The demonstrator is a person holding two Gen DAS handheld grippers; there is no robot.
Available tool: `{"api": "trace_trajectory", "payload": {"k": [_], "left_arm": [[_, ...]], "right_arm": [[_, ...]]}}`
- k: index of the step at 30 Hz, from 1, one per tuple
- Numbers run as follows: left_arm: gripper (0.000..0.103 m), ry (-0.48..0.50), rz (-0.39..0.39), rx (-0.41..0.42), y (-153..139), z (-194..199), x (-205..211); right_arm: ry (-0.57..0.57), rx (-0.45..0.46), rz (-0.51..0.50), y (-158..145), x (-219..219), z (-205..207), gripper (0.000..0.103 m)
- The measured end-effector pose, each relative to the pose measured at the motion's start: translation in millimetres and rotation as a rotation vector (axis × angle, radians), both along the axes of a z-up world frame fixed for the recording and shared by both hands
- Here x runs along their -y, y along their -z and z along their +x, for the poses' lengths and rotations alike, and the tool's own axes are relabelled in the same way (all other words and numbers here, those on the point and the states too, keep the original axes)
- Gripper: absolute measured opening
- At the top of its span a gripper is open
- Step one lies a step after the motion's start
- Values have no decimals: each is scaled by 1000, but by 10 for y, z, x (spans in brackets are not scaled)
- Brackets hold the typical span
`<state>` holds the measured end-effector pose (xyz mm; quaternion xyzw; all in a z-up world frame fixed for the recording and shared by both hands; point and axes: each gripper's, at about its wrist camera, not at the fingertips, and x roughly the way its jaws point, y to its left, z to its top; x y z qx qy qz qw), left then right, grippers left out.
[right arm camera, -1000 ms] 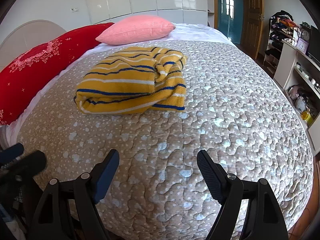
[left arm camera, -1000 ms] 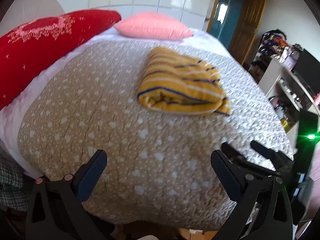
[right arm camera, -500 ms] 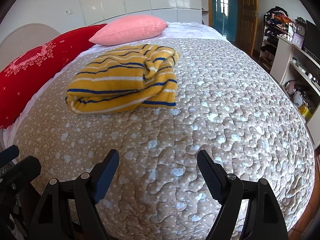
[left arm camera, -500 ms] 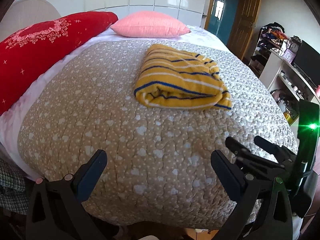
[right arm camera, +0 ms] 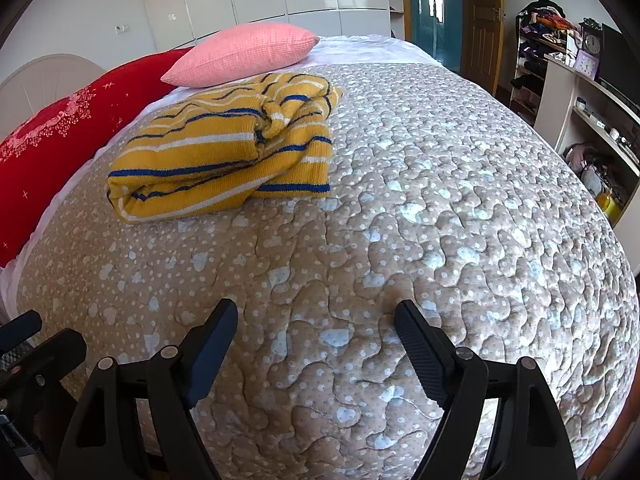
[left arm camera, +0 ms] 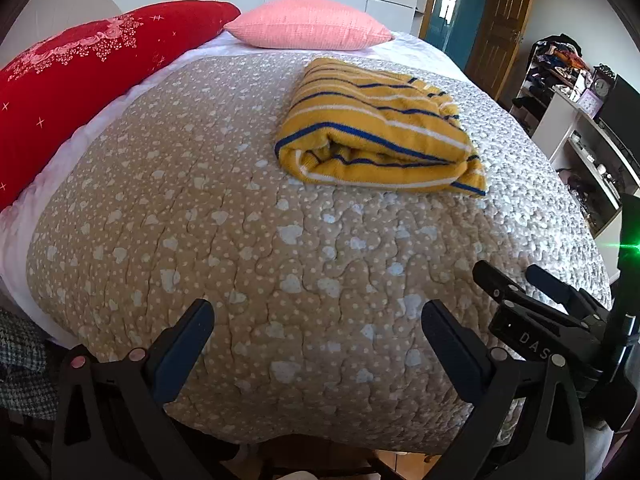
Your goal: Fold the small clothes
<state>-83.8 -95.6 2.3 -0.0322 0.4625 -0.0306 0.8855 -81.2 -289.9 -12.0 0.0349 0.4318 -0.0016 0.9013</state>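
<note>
Through the left wrist camera, we are holding the left gripper point(left arm camera: 316, 322) with its jaws spread wide and nothing between them, hovering over the near end of the quilted bedspread point(left arm camera: 224, 216). The yellow striped sweater point(left arm camera: 376, 136) is lying further up the bed, right of centre, well apart from our fingertips and short of the pink pillow point(left arm camera: 308, 34). It is sitting as a thick folded bundle, its rolled fold edge facing us with layers gaping open. The right gripper point(left arm camera: 532, 292) is showing at the lower right edge, also over the quilt.

Through the right wrist camera, we are keeping the right gripper point(right arm camera: 316, 320) equally wide apart and empty, above the bedspread point(right arm camera: 440, 200). Here the sweater point(right arm camera: 224, 152) is lying to the upper left, near the red cushion point(right arm camera: 60, 136), with a bunched, ribbed part heaped on top and a flat striped hem reaching right.

We are judging the knit to be soft, light and limp, likely to sag and slide open when lifted. It looks already folded, if loosely; should we tidy it, we are favouring a pinch through all layers at the two near corners, rather than the top layer alone.
</note>
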Motion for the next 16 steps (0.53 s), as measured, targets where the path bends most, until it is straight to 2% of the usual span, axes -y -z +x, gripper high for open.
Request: {"api": "trace_trajectory", "payload": {"k": [16], "left_arm": [[103, -46, -25, -28, 83, 103, -201]], "right_arm": [[-56, 22, -43, -26, -127, 19, 86]]}}
